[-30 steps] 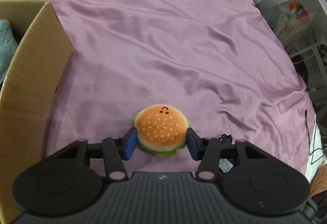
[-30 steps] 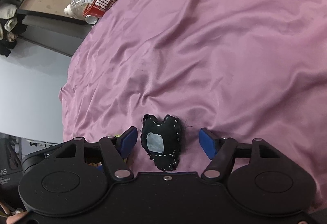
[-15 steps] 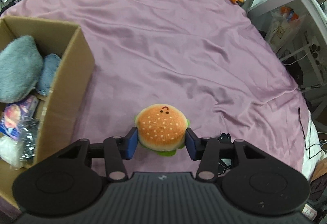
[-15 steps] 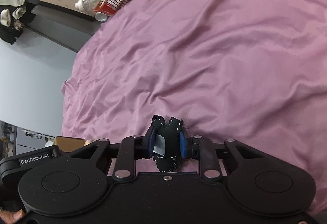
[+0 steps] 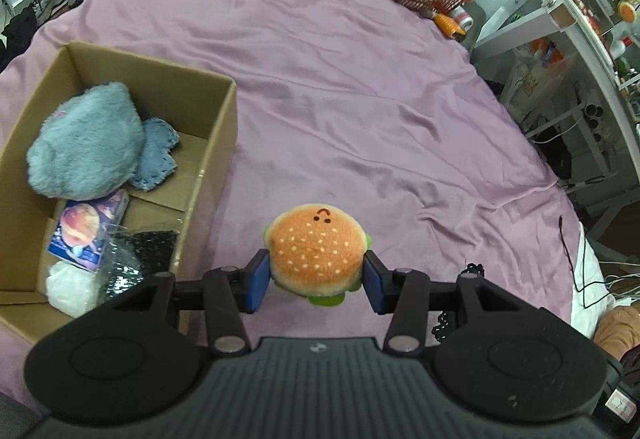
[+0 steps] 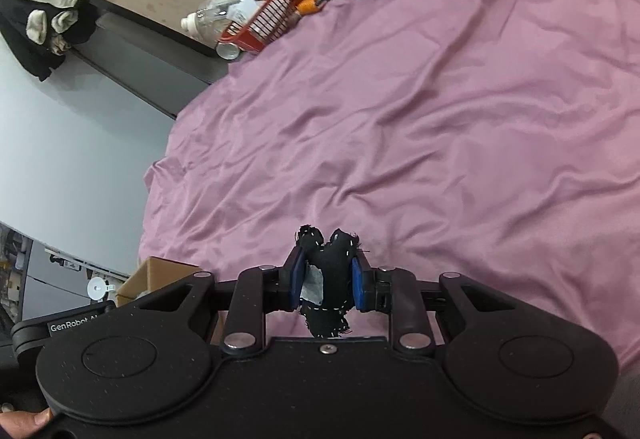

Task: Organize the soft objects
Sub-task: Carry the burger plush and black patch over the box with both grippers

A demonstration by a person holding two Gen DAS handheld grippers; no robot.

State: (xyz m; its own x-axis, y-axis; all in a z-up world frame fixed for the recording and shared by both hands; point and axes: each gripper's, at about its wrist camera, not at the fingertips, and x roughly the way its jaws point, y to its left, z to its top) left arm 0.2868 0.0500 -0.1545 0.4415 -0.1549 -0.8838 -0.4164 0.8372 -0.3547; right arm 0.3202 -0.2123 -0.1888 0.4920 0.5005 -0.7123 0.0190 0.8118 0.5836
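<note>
Purple bedsheet (image 5: 360, 87) filled both views. The left claw (image 5: 316, 281) squeezed a burger toy (image 5: 316, 249), with the cardboard box (image 5: 216, 143) at the left of the frame. The right claw (image 6: 326, 281) pinched a black cloth toy (image 6: 332, 263).

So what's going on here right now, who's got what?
A person is tidying soft things off a purple bedspread with a gripper in each hand. The left gripper is shut on a burger plush, held beside an open cardboard box that already holds a grey fluffy toy and other bits. The right gripper is shut on a small black fabric toy above the bedspread. Neither is in the box yet.
</note>
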